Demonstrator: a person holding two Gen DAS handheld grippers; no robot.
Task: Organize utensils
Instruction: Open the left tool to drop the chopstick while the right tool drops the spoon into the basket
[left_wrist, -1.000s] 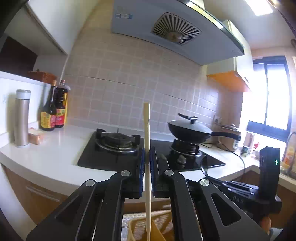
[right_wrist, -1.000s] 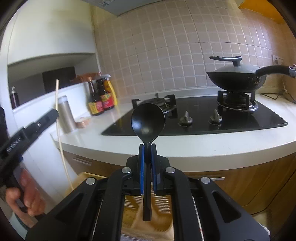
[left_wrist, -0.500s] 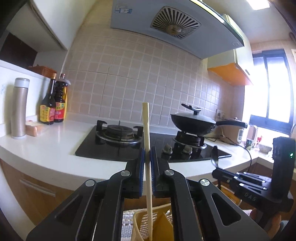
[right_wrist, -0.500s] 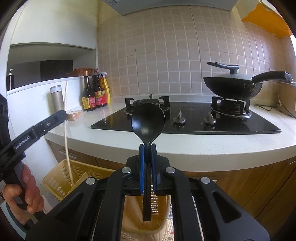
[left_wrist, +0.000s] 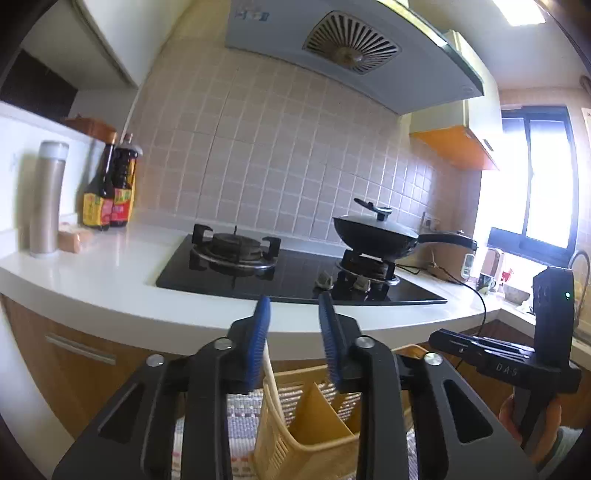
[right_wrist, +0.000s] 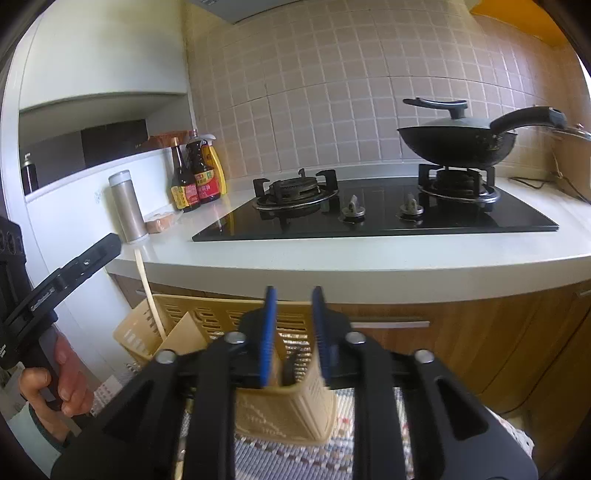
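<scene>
My left gripper (left_wrist: 293, 299) has its jaws opening, and nothing is pressed between the blue pads. A pale wooden chopstick (left_wrist: 269, 373) stands free just below its left pad, slanting down into a yellow slotted utensil basket (left_wrist: 306, 439) on the floor. The right wrist view shows the same chopstick (right_wrist: 147, 291) leaning in the basket's (right_wrist: 221, 314) left compartment, under the left gripper (right_wrist: 107, 247). My right gripper (right_wrist: 293, 291) is also opening; the black spoon (right_wrist: 290, 369) has left its pads and shows only as a dark shape down in a basket compartment. The right gripper (left_wrist: 437, 338) hangs right of the basket.
A white counter (right_wrist: 369, 254) with a black gas hob (right_wrist: 369, 210) juts out above the basket. On it stand a lidded wok (right_wrist: 458, 144), sauce bottles (right_wrist: 195, 181) and a steel flask (right_wrist: 127, 203). Wooden cabinet fronts (right_wrist: 480, 339) sit behind; a woven mat (right_wrist: 280, 454) lies under the basket.
Both grippers sank toward the basket and their jaws parted. The chopstick slid down out of the left pads, and the spoon dropped out of the right pads into the basket.
</scene>
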